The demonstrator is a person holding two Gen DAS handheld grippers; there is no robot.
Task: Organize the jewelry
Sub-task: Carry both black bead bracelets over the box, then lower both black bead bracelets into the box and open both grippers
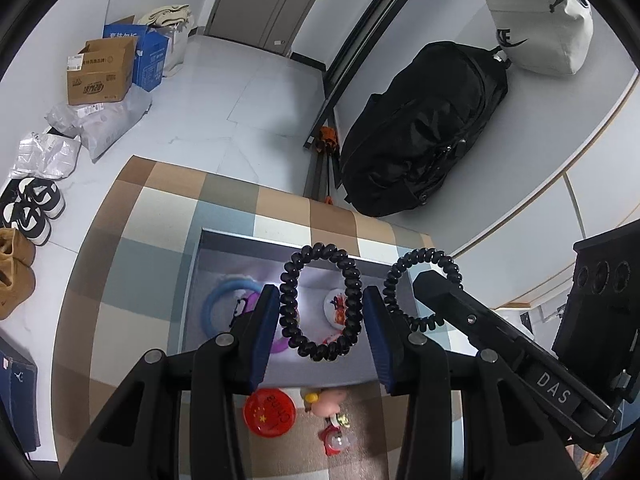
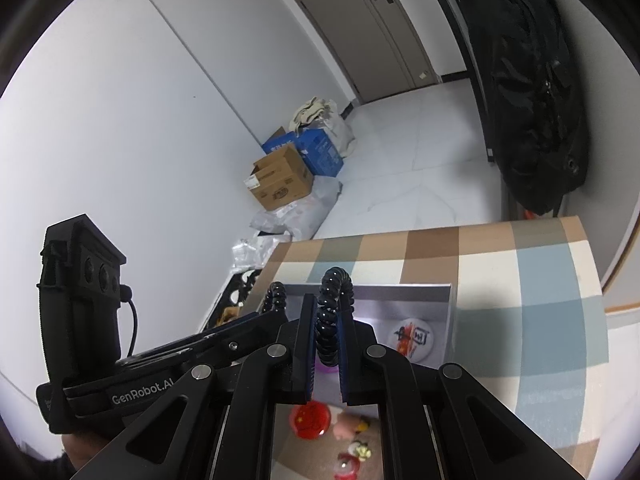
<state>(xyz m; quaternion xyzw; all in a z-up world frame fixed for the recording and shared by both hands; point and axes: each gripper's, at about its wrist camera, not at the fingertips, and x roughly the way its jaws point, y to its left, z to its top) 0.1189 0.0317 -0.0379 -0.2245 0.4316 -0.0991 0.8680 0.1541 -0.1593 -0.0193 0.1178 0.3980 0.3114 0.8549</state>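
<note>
Left gripper [image 1: 322, 314]: fingers [image 1: 266, 332] clamped on a black spiral hair tie [image 1: 320, 300], one pad each side of the loop, loop held upright at frame centre, over the open grey box [image 1: 192, 280] below. Right gripper [image 2: 326, 340]: fingers [image 2: 306, 344] nearly together, pinching a second black spiral hair tie [image 2: 334, 312], seen edge-on, top of loop poking above the tips. In left wrist view that second tie [image 1: 424, 288] hangs just right of the first, gripped by the right tool coming in from lower right; the two loops side by side, close, touching or not: can't tell.

Under the ties, inside box: blue ring [image 1: 218, 304] at centre left, a purple piece beside it, mostly hidden behind left finger, white round badge w/ red print [image 1: 336, 306] at centre. Same badge in right wrist view [image 2: 412, 338], right of the fingers.

In front of box, bottom centre of frame: red round badge w/ yellow stars [image 1: 270, 412], pink figure [image 1: 328, 398], small red-and-clear trinket [image 1: 338, 440].

All on bench w/ checked cloth [image 1: 160, 208] in brown, cream, blue-grey.

Beyond: black backpack [image 1: 424, 128] upper right, pale bag [image 1: 536, 20] above it, cardboard boxes [image 1: 104, 70] upper left, shoes [image 1: 32, 208] at left edge on floor.
</note>
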